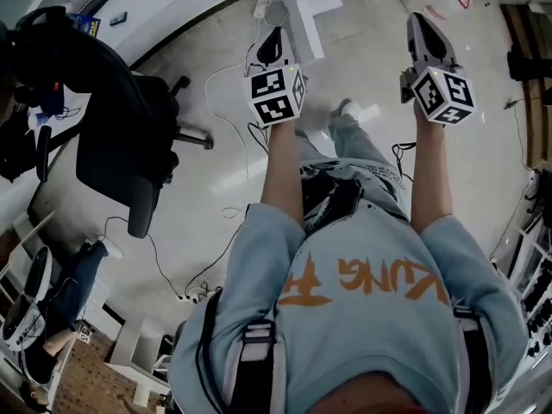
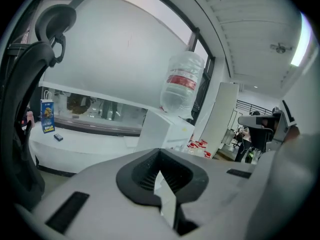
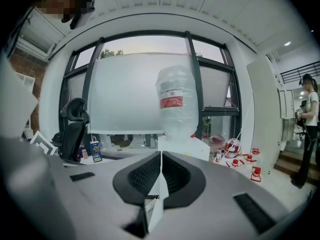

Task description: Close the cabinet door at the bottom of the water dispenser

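Plainly, left claw [image 2: 161, 159] and right claw [image 3: 161, 160] are closed, empty; only their views show the water bottle [image 3: 175, 101].

Both arms stretched forward; left gripper [image 1: 271, 41], right gripper [image 1: 424, 26] jaws together, empty.

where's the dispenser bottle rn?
The bottle is dead centre in the right gripper view, upended on the white dispenser, in front of the window; the left gripper view shows it right of centre.
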The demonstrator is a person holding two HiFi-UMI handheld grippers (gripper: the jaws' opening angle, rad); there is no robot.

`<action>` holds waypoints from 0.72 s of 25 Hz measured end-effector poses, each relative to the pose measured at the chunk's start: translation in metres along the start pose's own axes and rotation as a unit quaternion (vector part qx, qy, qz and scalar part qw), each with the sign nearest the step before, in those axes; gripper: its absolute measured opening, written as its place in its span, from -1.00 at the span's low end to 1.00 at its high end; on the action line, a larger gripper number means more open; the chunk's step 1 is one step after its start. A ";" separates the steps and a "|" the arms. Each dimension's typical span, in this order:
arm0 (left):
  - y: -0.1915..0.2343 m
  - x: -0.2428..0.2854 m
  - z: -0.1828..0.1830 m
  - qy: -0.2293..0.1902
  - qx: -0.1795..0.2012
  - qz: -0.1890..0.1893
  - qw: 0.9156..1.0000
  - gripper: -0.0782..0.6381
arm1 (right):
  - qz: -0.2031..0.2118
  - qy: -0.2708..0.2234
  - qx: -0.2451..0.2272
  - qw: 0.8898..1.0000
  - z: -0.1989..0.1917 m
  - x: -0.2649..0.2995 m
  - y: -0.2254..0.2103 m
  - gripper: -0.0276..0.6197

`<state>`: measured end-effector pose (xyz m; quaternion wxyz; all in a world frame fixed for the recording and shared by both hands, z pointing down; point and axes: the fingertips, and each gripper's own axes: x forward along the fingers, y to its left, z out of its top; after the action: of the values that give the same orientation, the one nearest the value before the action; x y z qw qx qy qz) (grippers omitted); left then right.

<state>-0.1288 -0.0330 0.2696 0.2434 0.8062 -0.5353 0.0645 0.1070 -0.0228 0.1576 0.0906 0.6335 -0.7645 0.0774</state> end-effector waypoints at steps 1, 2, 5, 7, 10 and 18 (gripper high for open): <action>-0.003 0.004 0.002 0.000 0.004 0.001 1.000 -0.75 | 0.002 -0.001 0.002 1.000 0.000 0.003 -0.004 -0.82; -0.006 0.009 0.004 0.000 0.008 0.002 1.000 -0.75 | 0.004 -0.002 0.005 1.000 -0.001 0.007 -0.010 -0.82; -0.019 0.026 0.011 -0.004 0.021 0.009 1.000 -0.75 | 0.016 -0.007 0.018 1.000 -0.002 0.023 -0.029 -0.82; -0.022 0.041 0.017 -0.008 0.022 0.024 0.999 -0.75 | 0.035 -0.010 0.020 0.999 -0.003 0.039 -0.038 -0.82; -0.021 0.062 0.023 -0.008 0.026 0.057 0.998 -0.75 | 0.072 -0.007 0.035 0.997 -0.010 0.072 -0.046 -0.82; -0.053 0.120 0.013 -0.013 -0.024 0.099 0.995 -0.75 | 0.136 0.039 0.074 0.987 -0.052 0.135 -0.080 -0.82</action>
<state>-0.0330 -0.1227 0.2849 0.2478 0.7443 -0.6168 0.0649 0.1636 -0.1540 0.2405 0.0618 0.5249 -0.8318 0.1696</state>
